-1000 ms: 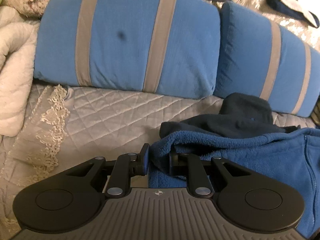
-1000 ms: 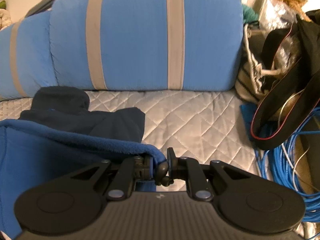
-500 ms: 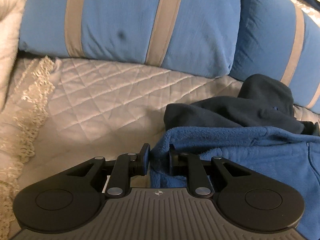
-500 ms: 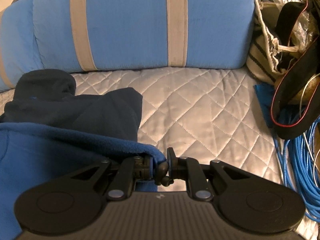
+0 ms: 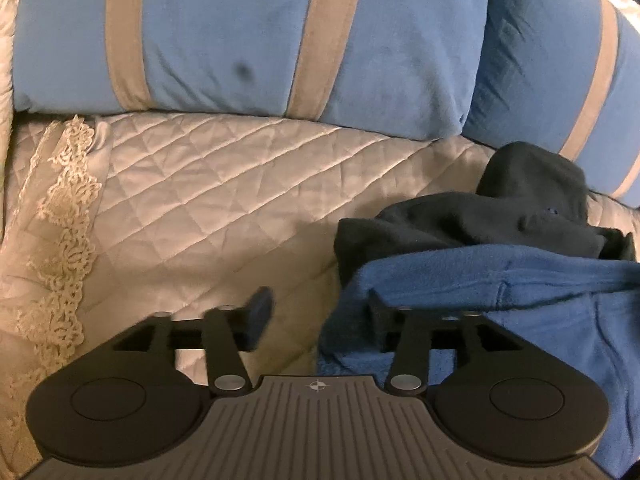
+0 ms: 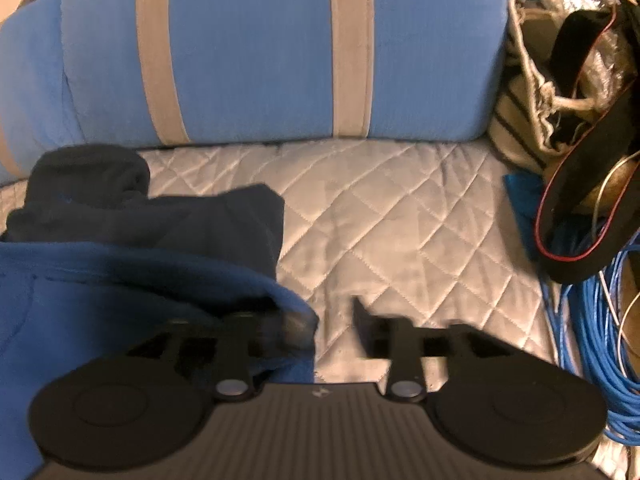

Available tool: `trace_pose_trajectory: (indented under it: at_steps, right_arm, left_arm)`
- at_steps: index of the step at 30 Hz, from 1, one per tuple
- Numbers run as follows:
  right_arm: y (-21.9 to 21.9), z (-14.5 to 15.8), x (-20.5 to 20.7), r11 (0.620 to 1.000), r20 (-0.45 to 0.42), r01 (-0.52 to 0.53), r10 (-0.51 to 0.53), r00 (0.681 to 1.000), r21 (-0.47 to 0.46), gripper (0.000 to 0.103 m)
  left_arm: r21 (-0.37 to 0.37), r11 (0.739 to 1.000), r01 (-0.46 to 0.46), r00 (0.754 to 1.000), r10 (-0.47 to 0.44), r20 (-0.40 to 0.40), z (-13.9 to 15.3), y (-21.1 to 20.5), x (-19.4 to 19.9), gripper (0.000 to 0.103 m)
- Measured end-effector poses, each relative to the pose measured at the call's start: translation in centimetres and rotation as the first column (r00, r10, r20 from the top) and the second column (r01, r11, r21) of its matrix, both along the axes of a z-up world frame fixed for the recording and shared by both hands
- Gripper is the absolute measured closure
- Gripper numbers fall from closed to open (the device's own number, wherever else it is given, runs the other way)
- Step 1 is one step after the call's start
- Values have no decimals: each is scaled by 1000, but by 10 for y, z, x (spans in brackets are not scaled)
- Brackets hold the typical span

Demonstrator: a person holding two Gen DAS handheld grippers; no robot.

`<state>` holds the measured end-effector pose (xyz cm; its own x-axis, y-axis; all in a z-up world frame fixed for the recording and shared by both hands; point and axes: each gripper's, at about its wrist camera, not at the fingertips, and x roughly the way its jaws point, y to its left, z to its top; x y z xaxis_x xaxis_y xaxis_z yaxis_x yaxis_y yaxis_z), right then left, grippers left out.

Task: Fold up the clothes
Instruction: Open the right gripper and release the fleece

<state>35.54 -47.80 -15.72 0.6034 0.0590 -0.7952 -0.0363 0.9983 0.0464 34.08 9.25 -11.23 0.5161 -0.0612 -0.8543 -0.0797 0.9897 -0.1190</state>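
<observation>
A blue fleece jacket (image 5: 532, 308) lies on the quilted bedcover (image 5: 224, 208), partly over a dark navy garment (image 5: 508, 216). My left gripper (image 5: 318, 314) is at the fleece's left corner with its jaws opening. The cloth drapes over the right finger and no pad presses on it. In the right wrist view the same fleece (image 6: 100, 292) and navy garment (image 6: 168, 216) fill the left side. My right gripper (image 6: 324, 328) is at the fleece's right corner, its jaws opening too. The corner hangs loose on the left finger, while the right finger (image 6: 366, 330) is bare.
Blue cushions with grey stripes (image 5: 248, 36) (image 6: 280, 52) line the back. A lace-trimmed cloth (image 5: 60, 224) lies at the left. At the right are a coil of blue cable (image 6: 592, 340), a black strap with red piping (image 6: 576, 216) and a striped bag (image 6: 524, 120).
Both grippers were shut on the blue fleece's edge and have now opened and let it go. Both moved forward and slightly down toward the cushions.
</observation>
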Motion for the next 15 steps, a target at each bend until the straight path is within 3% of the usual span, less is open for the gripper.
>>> trace_pose_trajectory:
  at_steps: [3,6,15]
  right_arm:
    - [0,13,-10,999,43,-26,24,999,31,15]
    - [0,24,-21,998,62,-41,37,997,53,11]
    - [-2,37,-57,995,97,-71,64,993,69,10]
  left_arm:
    - [-116,993,14,998,-7,64,9,10,-11,28]
    - [-199,979,46,992,-21,125,15,18,-22,25]
    - [-105,977,184,964,-158,216,-2,23,-37,25]
